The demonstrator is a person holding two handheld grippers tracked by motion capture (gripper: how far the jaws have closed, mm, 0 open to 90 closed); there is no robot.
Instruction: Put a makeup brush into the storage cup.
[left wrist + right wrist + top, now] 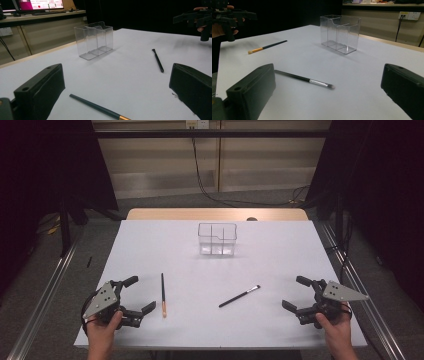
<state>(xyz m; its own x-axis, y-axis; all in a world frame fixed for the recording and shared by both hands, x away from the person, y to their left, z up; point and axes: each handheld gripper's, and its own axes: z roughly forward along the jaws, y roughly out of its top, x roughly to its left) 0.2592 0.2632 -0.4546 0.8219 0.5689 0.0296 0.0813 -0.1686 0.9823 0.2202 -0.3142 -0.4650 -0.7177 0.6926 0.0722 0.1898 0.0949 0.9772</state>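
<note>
— Table (150, 250) first: what covered it, and why was so much of it bare?

— White sheet over the top, a strip of wood showing along the far edge at upper centre of the high view. I'd judge the bare middle was left as working room, since everything on it sat within reach of both hands.

— Next in size?

— Clear organizer (217, 239), upper centre of that frame, upright, with inner walls splitting it into compartments. It looked empty. Standing square between the two sides, it seemed meant as the place where the brushes would go.

— And the tools?

— Left gripper (138, 295) sat at lower left of the high view, right gripper (296, 293) at lower right, each in a hand (102, 327) coming up from the bottom edge. Both had their jaws spread wide with nothing between the pads. Each angled inward towards the middle, which I read as lining up on the nearest brush.

— Where were the brushes?

— Dark brush with the orange tip (162, 294) lay flat at lower left of centre, running nearly straight up the frame, just beside the left gripper but not touching it. In the left gripper view it crossed the bottom between the jaws (97, 107). Black brush with the silver ferrule (239, 296) lay slanted at lower right of centre, further from the right gripper; in the right gripper view it lay low between that gripper's jaws (304, 79).

— Anything picked up?

— No. Both brushes rested on the sheet, well apart from the organizer.
</note>
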